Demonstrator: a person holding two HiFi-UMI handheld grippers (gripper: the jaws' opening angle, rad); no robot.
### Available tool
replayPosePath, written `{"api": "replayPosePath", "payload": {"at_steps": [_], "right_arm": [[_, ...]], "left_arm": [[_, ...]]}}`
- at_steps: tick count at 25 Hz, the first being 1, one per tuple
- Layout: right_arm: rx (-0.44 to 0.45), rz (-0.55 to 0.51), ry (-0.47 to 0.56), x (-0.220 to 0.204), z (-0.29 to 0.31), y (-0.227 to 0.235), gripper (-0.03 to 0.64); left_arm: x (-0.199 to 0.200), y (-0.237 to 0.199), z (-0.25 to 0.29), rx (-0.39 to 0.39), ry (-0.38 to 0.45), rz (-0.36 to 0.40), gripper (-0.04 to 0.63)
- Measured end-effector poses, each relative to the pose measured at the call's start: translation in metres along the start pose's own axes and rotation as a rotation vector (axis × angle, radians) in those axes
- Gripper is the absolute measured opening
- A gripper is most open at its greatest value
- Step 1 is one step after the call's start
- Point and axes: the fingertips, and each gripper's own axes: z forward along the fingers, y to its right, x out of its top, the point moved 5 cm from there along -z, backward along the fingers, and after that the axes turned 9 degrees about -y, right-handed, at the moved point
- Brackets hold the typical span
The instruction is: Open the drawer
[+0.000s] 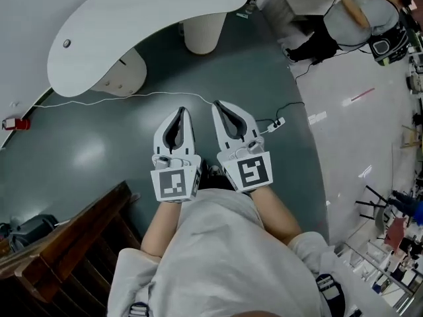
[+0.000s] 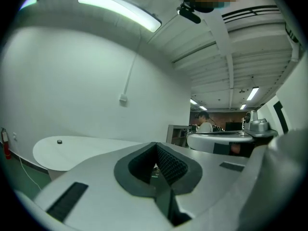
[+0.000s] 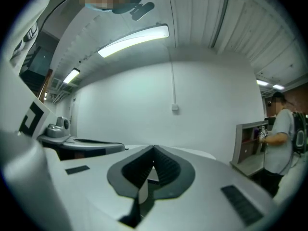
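Drawer: not plainly showing, probably sitting in the dark wooden cabinet (image 1: 69,236) at the person's left, likely sliding stiffly and wanting a pull at its handle; left gripper (image 1: 179,113) and right gripper (image 1: 219,105) are hovering over the floor (image 1: 99,144), jaws pressed together, holding nothing.

Left tool (image 2: 156,147) jaws together, nothing between them. White curved tabletop (image 2: 72,153) lower left, ceiling light (image 2: 120,9) upper left, person (image 2: 206,125) far back, right of centre.
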Motion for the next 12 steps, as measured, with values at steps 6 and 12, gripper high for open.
{"api": "replayPosePath", "payload": {"at_steps": [6, 12], "right_arm": [[-0.033, -0.018, 0.008, 0.029, 0.030, 0.015, 0.014], [-0.029, -0.026, 0.021, 0.037, 0.056, 0.036, 0.014]], "left_arm": [[0.040, -0.015, 0.040, -0.072, 0.063, 0.023, 0.005], [0.039, -0.022, 0.072, -0.084, 0.044, 0.021, 0.005]]}}
